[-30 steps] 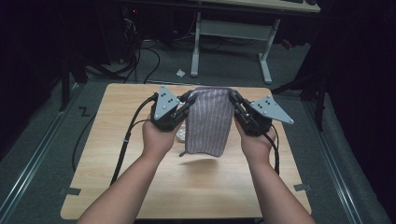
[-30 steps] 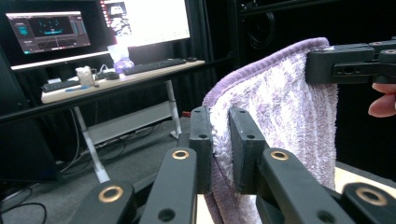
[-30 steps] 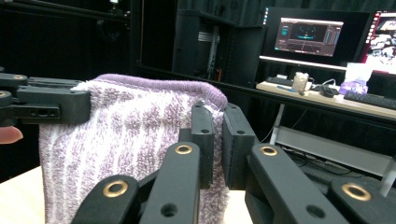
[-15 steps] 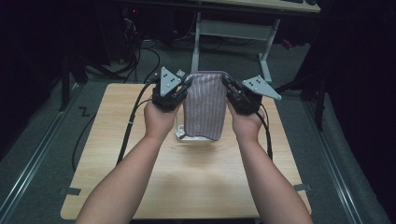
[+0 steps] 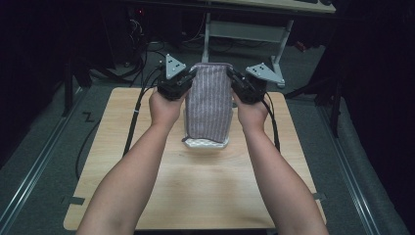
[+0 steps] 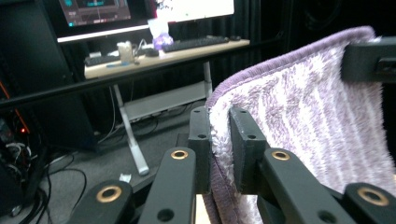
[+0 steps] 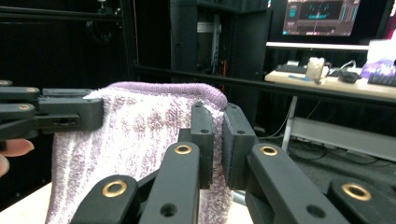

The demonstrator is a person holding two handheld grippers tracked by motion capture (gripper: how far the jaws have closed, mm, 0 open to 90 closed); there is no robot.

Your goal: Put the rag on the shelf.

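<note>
Towel (image 5: 208,105) top corners pinched btwn jaws, both grippers.

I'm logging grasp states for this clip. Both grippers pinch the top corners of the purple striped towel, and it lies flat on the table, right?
Not quite. The left gripper and the right gripper do pinch the top corners of the purple striped towel, but it is not lying flat: it hangs from them, its lower end down at the table. The high view shows this.
</note>
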